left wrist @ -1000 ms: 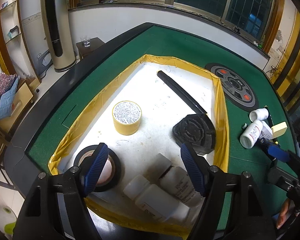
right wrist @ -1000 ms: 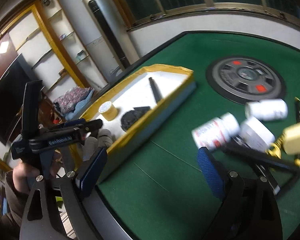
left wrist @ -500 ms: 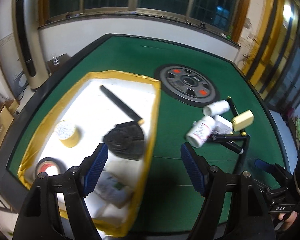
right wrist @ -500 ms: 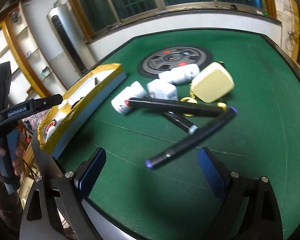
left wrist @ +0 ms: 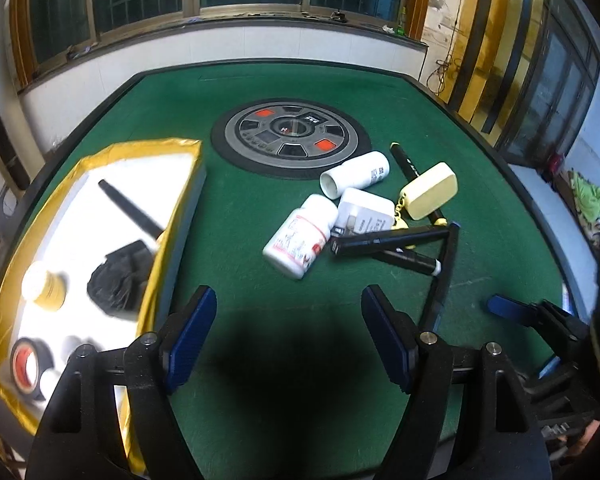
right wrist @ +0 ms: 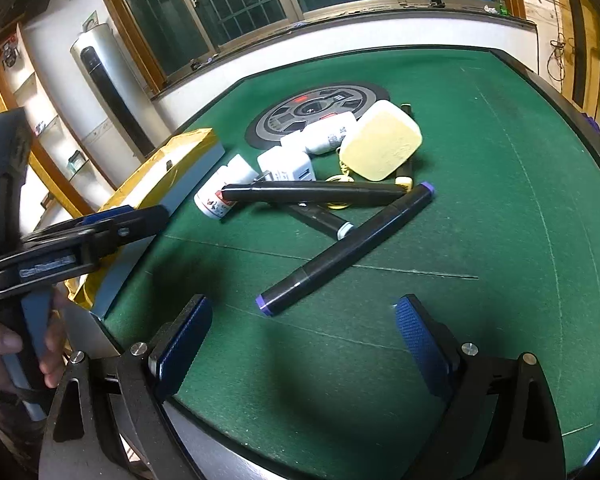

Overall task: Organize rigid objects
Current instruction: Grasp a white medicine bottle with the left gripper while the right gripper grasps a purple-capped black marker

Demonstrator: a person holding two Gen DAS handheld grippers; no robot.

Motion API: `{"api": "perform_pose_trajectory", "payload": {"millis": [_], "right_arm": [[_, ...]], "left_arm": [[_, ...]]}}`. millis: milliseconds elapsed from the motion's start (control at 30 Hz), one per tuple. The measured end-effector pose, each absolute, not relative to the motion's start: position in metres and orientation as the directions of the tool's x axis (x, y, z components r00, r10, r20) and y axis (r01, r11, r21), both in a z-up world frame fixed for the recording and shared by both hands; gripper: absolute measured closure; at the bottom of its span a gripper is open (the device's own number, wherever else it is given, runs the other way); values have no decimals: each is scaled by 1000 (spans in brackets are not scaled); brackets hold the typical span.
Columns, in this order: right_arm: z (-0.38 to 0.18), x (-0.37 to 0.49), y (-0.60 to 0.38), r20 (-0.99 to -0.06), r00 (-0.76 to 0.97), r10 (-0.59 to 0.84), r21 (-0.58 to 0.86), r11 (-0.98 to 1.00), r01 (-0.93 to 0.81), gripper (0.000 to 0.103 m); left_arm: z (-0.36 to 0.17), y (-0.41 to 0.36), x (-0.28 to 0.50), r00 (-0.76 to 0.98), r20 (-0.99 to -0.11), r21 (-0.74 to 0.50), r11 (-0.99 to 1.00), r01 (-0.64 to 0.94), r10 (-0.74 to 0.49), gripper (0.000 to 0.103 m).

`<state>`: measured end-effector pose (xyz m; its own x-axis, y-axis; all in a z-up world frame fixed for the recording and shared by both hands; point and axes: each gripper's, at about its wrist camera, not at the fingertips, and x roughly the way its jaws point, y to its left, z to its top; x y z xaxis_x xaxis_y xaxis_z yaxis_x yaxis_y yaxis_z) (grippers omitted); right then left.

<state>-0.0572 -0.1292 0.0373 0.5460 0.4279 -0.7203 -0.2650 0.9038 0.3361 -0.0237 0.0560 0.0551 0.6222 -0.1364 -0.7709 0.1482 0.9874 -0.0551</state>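
Both hand-held grippers over green felt table (right wrist: 500, 160), jaws wide, nothing btwn pads. Left gripper (left wrist: 288, 332) above bare felt, just right of yellow-taped white tray (left wrist: 168, 248). Right gripper (right wrist: 304, 334) pointing at loose pile in mid-table, nearest item the long black marker w/ purple ends (right wrist: 346, 250), lying diagonal, apart from pads. Behind it: second black marker (right wrist: 312, 192) lying across a shorter white-tipped black marker (right wrist: 322, 220); white pill bottle w/ red label (left wrist: 300, 240) on its side; white rectangular box (left wrist: 364, 212) touching it; second white bottle (left wrist: 354, 174) on its side near grey round disc w/ red buttons (left wrist: 290, 136); pale yellow rounded-square case (left wrist: 432, 190) w/ gold keyring. In tray, blurred: black stick (left wrist: 128, 210), black round piece (left wrist: 120, 276), yellow tape roll (left wrist: 46, 286), black tape roll w/ red core (left wrist: 26, 366).
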Motion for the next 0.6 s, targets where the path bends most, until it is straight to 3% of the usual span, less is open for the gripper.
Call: {"api": "perform_pose_trajectory", "payload": {"millis": [467, 533, 600], "right_arm": [[37, -69, -153, -722, 568, 394, 346, 917, -197, 12], [37, -70, -156, -722, 567, 395, 352, 916, -191, 12], [36, -70, -158, -723, 568, 393, 353, 917, -185, 12]], "left_arm": [[17, 34, 24, 583, -806, 12, 981, 195, -106, 28], [15, 27, 26, 576, -810, 25, 974, 223, -111, 34], [14, 20, 25, 578, -811, 60, 969, 238, -92, 54]]}}
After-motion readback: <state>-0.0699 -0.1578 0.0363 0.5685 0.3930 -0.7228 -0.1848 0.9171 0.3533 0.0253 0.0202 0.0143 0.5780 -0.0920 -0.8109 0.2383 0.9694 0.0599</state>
